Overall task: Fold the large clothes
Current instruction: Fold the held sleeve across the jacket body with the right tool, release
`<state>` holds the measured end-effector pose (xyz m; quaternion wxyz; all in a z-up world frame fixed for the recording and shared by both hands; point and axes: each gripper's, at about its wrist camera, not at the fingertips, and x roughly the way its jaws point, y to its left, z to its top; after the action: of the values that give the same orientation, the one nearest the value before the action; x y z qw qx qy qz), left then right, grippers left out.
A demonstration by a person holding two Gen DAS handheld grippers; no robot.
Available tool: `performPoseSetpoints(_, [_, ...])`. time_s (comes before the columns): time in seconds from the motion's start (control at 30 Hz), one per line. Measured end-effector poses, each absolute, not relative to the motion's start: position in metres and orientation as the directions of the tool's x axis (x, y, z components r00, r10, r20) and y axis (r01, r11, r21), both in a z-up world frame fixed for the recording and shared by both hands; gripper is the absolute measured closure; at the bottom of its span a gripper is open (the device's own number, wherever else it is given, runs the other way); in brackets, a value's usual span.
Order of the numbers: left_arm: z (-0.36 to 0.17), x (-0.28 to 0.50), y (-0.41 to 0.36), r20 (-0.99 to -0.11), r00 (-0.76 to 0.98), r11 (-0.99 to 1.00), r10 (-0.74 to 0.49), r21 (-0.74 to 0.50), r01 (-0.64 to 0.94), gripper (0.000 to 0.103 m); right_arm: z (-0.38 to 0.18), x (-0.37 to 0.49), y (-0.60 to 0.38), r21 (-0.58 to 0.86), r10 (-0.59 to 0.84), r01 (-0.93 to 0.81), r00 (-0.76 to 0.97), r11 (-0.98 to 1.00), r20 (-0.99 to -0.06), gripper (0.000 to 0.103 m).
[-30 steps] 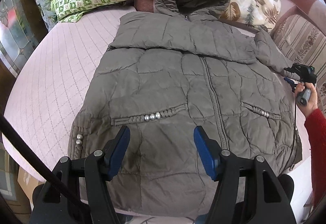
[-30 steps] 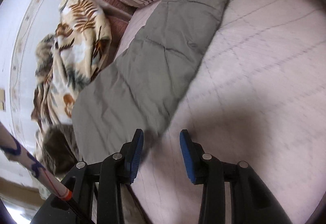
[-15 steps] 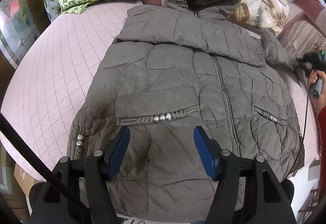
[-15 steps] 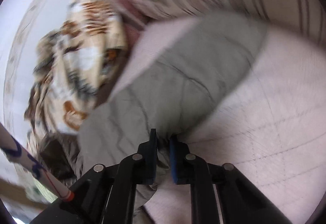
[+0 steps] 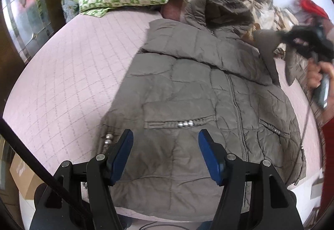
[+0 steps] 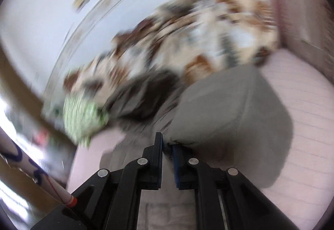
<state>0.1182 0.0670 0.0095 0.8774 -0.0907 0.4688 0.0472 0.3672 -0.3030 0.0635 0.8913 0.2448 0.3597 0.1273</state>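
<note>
At lower centre of the blurred right wrist view, the right gripper [image 6: 167,147] pinched the coat's sleeve [image 6: 229,117], jaws nearly closed. Only the left view showed the whole coat [image 5: 198,108] spread mid-frame on the bed [image 5: 73,75], the left gripper [image 5: 165,154] wide apart and empty above its hem.

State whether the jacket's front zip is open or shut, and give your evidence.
Shut. On the grey padded jacket the zip runs as one closed line down the front, with the two front panels meeting and no lining showing between them.
</note>
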Motion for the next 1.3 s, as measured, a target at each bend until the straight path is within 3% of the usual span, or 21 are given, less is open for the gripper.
performPoseSetpoints(0.23, [0.024,0.108,0.090,-0.812,0.582,0.975,0.045,-0.091,-0.201,0.039,-0.027,0.389,-0.200,0.447,0.416,-0.069,0.516,0.892,-0.749,0.093])
performPoseSetpoints(0.43, [0.038,0.111,0.094,-0.792,0.608,0.976,0.056,-0.084,-0.199,0.039,-0.059,0.363,-0.200,0.531,0.469,-0.004,0.475,0.848,-0.745,0.091])
performPoseSetpoints(0.6, [0.033,0.114,0.089,-0.796,0.604,0.977,0.039,-0.096,-0.190,0.039,-0.026,0.294,-0.236,0.591,0.524,-0.067,0.549,0.804,-0.651,0.064])
performPoseSetpoints(0.67, [0.028,0.115,0.086,-0.802,0.597,0.976,0.030,-0.105,-0.191,0.039,-0.010,0.274,-0.266,0.582,0.476,-0.034,0.616,0.812,-0.628,0.056])
performPoseSetpoints(0.77, [0.023,0.117,0.082,-0.812,0.583,0.977,0.022,-0.107,-0.186,0.039,0.002,0.263,-0.325,0.552,0.329,0.098,0.711,0.828,-0.621,0.037])
performPoseSetpoints(0.87, [0.022,0.117,0.078,-0.815,0.579,0.979,0.025,-0.098,-0.180,0.039,-0.011,0.276,-0.379,0.590,0.263,0.235,0.728,0.772,-0.634,0.036])
performPoseSetpoints(1.03, [0.025,0.117,0.081,-0.803,0.595,0.979,0.044,-0.083,-0.185,0.039,-0.048,0.324,-0.414,0.724,0.357,0.338,0.697,0.601,-0.622,0.036])
performPoseSetpoints(1.3, [0.023,0.129,0.096,-0.805,0.591,0.971,0.045,-0.103,-0.214,0.039,0.013,0.383,-0.252,0.713,0.607,-0.055,0.572,0.699,-0.551,0.038])
